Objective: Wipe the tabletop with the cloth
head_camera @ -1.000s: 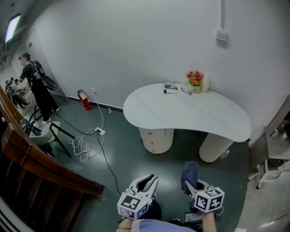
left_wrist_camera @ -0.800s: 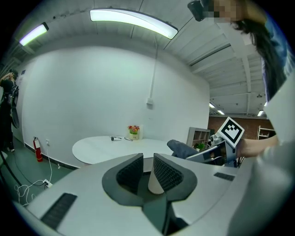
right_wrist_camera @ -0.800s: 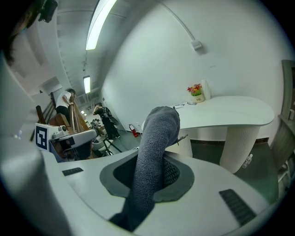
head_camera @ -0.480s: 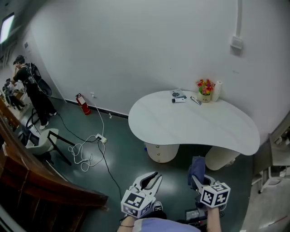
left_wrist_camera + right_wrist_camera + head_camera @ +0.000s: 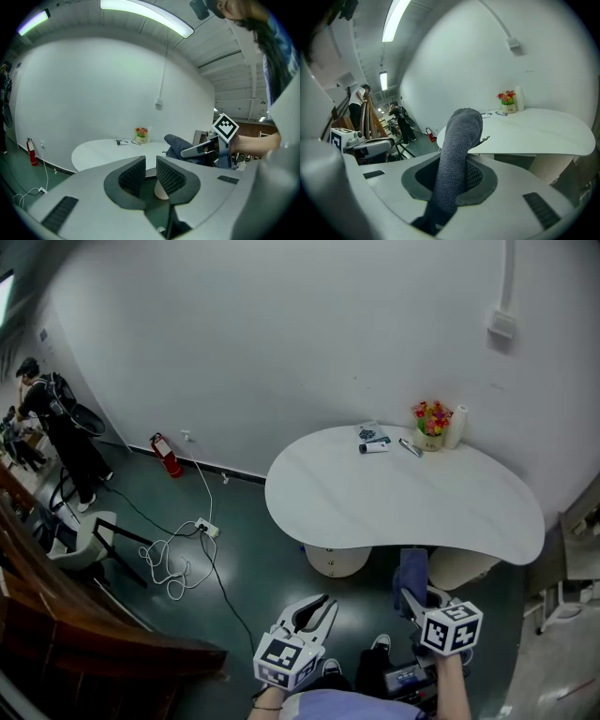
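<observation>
Still short of the white tabletop (image 5: 403,495), the right hand-held gripper (image 5: 411,599) pinches the cloth (image 5: 413,568), the left hand-held gripper (image 5: 150,169) slightly spread and empty; next, carry the cloth onto the surface.

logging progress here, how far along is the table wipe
Done: the cloth is clamped in the right gripper's jaws. In hand: it is held in the air short of the table, not yet on the top. Left: all the wiping, with small items and flowers at the far edge. The left gripper is open and empty.
</observation>
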The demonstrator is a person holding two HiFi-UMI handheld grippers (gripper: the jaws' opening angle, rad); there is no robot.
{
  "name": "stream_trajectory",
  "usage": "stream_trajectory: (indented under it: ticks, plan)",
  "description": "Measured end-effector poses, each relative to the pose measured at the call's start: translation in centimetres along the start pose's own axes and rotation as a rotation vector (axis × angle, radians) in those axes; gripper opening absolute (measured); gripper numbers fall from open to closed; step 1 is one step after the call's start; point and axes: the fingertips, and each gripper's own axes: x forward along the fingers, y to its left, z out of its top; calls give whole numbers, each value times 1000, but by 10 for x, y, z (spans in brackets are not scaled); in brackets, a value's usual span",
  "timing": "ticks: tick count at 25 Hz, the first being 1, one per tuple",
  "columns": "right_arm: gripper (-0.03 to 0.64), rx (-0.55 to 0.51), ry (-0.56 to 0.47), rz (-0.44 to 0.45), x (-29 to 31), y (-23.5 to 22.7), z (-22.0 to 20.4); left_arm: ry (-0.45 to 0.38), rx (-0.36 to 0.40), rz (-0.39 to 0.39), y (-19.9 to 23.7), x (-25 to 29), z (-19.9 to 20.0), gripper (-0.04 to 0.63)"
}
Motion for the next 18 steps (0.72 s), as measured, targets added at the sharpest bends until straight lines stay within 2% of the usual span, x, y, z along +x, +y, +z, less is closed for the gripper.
stream_trajectory:
  ticks: [3,11,18]
  plan:
    - [71,-25,1,9,16,-15,18,7,1,2,7,18,3,64]
    - [71,-78,5,49,70,-83,86,-9,-1,66,35,94,31,64]
    - [71,-129,48,150,135,-121,138,-41,11,157,62,159,74,64]
